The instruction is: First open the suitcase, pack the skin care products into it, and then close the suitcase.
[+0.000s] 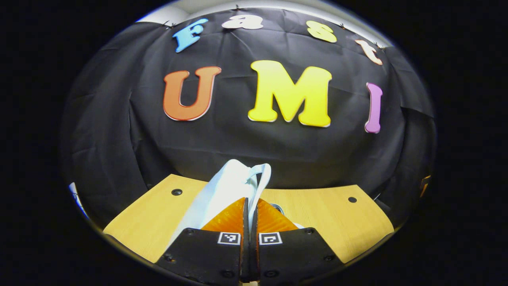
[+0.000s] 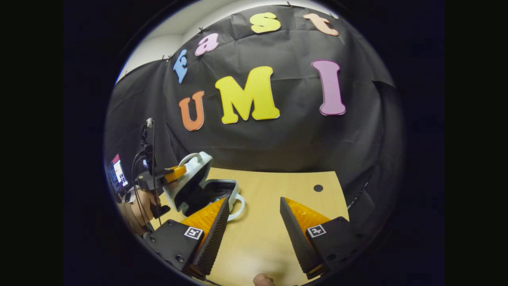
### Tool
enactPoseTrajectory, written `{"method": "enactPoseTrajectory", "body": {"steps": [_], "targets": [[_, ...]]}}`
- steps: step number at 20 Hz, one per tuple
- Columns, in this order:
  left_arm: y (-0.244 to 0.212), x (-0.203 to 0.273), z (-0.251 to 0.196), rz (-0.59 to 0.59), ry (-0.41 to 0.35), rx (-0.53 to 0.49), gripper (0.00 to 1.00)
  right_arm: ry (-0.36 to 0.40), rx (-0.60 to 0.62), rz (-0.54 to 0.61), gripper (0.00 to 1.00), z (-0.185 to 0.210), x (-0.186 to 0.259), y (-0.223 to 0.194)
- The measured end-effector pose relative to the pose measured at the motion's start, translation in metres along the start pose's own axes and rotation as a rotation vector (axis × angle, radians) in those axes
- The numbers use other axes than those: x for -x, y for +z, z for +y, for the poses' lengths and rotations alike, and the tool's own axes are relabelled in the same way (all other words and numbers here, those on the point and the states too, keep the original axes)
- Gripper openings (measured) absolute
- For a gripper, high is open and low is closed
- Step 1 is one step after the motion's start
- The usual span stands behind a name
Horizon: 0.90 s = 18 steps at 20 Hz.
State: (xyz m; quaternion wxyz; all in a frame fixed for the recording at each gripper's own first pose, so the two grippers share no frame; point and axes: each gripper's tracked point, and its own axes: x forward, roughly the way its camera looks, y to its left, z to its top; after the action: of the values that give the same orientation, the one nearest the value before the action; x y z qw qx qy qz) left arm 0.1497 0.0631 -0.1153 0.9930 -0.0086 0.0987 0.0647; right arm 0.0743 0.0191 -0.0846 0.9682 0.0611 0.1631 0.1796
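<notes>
Suitcase (image 2: 198, 186) small and white, lying open near the left side of the wooden table (image 2: 270, 238), lid (image 1: 222, 190) tilted up past upright, black lining showing inside, white handle on the lower half toward the table's middle. Left gripper (image 1: 249, 206) clamped on the lid's edge, fingers pressed together with the thin white rim between them; seen from the right gripper view as well, held by a hand (image 2: 139, 210) at the lid's left side. Right gripper (image 2: 254, 222) hovering low over bare table just beside the suitcase, fingers spread wide apart, nothing between them. Skin care products: cannot tell where.
</notes>
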Motion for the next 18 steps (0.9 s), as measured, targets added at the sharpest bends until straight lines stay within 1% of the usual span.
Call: {"method": "enactPoseTrajectory", "body": {"steps": [3, 4, 5, 8, 11, 12, 13, 16, 18], "targets": [[-0.034, -0.012, -0.044, 0.059, -0.029, -0.071, 0.03, -0.025, -0.003, 0.024, 0.77, -0.021, 0.005, -0.014], [-0.046, -0.018, -0.056, 0.074, -0.034, -0.115, 0.03, -0.036, 0.005, 0.027, 0.75, -0.027, 0.007, -0.016], [-0.057, -0.022, -0.066, 0.09, -0.038, -0.157, 0.03, -0.048, 0.016, 0.026, 0.78, -0.033, 0.009, -0.018], [-0.091, -0.036, -0.091, 0.143, -0.026, -0.269, 0.03, -0.07, 0.028, 0.028, 0.78, -0.044, 0.017, -0.023], [-0.118, -0.051, -0.099, 0.187, 0.005, -0.34, 0.03, -0.099, 0.022, 0.032, 0.78, -0.057, 0.022, -0.025], [-0.124, -0.053, -0.099, 0.197, 0.016, -0.359, 0.03, -0.111, 0.015, 0.031, 0.75, -0.061, 0.023, -0.024], [-0.128, -0.053, -0.102, 0.203, 0.022, -0.372, 0.04, -0.123, 0.008, 0.028, 0.78, -0.065, 0.025, -0.024], [-0.134, -0.053, -0.108, 0.207, 0.033, -0.411, 0.04, -0.162, -0.02, 0.025, 0.77, -0.073, 0.03, -0.024], [-0.144, -0.049, -0.117, 0.226, 0.006, -0.42, 0.12, -0.186, -0.033, 0.021, 0.77, -0.076, 0.033, -0.023]]}}
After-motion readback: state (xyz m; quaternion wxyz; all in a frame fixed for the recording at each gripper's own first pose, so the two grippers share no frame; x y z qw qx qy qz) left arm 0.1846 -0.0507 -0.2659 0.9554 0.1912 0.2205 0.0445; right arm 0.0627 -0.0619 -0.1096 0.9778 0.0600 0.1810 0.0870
